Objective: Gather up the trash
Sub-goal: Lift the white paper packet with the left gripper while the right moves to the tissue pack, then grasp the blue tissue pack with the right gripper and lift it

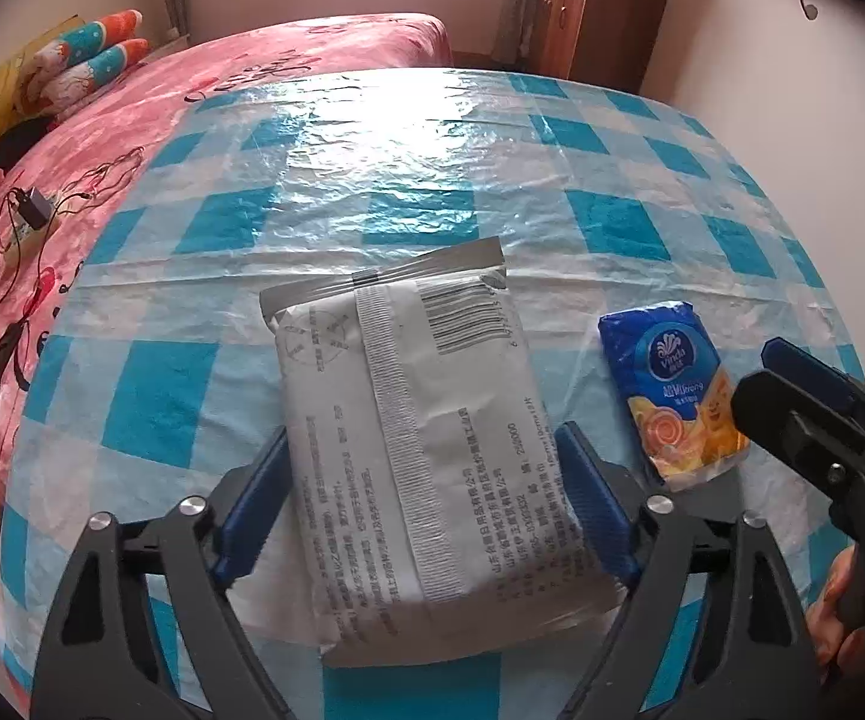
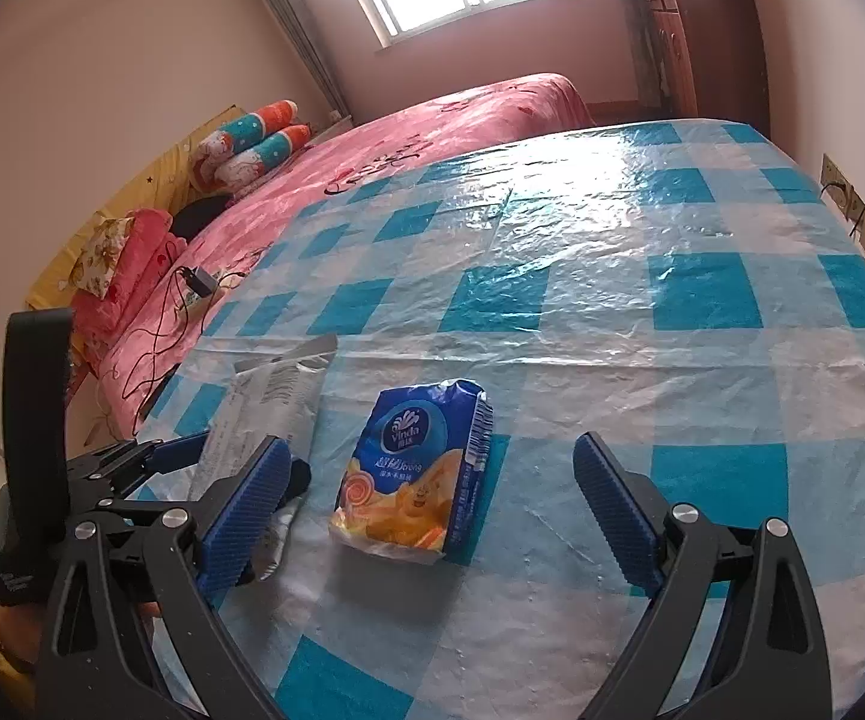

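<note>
A grey-white sealed package (image 1: 426,450), barcode side up, lies flat on the checked table. My left gripper (image 1: 420,435) stands open around its near half, one blue pad close beside each long edge, neither visibly pressing. To its right lies a small blue and orange tissue packet (image 1: 669,396). The right wrist view shows that packet (image 2: 417,468) on the table just ahead of and between the fingers of my right gripper (image 2: 432,450), which is wide open and apart from it. The grey package (image 2: 252,420) and a blue left finger show at that view's left.
A glossy blue-and-white checked plastic cloth (image 1: 432,180) covers the table. A pink bed (image 1: 132,120) with a charger and tangled cables (image 1: 33,207) adjoins the left edge. A wooden cabinet (image 1: 600,0) stands at the back; a wall socket (image 2: 852,210) is on the right.
</note>
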Demonstrator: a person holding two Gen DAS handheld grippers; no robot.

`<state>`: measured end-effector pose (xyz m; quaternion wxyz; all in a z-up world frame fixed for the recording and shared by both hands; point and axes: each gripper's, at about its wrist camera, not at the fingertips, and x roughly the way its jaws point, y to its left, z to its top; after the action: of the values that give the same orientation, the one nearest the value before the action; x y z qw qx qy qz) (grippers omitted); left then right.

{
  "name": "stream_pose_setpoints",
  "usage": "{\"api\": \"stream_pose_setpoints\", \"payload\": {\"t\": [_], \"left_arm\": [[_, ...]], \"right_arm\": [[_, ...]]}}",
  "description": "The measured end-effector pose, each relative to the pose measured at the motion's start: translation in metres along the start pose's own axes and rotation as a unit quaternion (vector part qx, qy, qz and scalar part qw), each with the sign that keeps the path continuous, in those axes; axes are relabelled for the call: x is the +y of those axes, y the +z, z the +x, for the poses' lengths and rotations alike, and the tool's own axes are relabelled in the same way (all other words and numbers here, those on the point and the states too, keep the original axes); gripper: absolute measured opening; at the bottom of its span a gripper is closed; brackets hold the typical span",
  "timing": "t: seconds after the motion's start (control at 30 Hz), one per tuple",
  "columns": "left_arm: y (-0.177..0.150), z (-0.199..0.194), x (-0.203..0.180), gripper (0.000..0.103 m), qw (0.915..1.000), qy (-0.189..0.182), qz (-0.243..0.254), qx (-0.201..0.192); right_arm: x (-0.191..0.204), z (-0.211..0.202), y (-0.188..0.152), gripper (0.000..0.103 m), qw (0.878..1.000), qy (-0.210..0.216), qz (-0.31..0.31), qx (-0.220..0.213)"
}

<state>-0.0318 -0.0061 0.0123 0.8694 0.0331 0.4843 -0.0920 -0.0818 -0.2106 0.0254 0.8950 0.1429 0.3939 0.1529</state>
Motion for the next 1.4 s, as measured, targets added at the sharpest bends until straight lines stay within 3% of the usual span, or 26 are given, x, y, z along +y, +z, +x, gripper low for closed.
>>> {"api": "stream_pose_setpoints", "payload": {"t": [0.13,0.5,0.83,1.03,1.27,1.4], "left_arm": [[-0.001,-0.003,0.006,0.080,1.0000,-0.005,-0.003,-0.004],[-0.007,-0.012,0.035,0.078,0.9992,-0.020,-0.031,-0.013],[-0.019,-0.023,0.053,0.078,0.9987,-0.031,-0.036,-0.020],[-0.026,-0.032,0.063,0.078,0.9983,-0.031,-0.039,-0.028],[-0.038,-0.039,0.073,0.078,0.9980,-0.034,-0.044,-0.030],[-0.043,-0.046,0.077,0.078,0.9976,-0.037,-0.046,-0.036]], "right_arm": [[0.002,0.009,0.003,0.083,1.000,-0.001,0.000,0.012],[0.028,0.028,0.005,0.079,0.997,-0.050,-0.048,0.038],[0.047,0.040,0.000,0.056,0.984,-0.136,-0.105,0.050],[0.044,0.038,0.000,0.039,0.987,-0.119,-0.101,0.047],[0.036,0.024,0.001,0.034,0.994,-0.089,-0.067,0.022],[0.042,0.013,0.000,0.034,0.993,-0.095,-0.077,-0.006]]}}
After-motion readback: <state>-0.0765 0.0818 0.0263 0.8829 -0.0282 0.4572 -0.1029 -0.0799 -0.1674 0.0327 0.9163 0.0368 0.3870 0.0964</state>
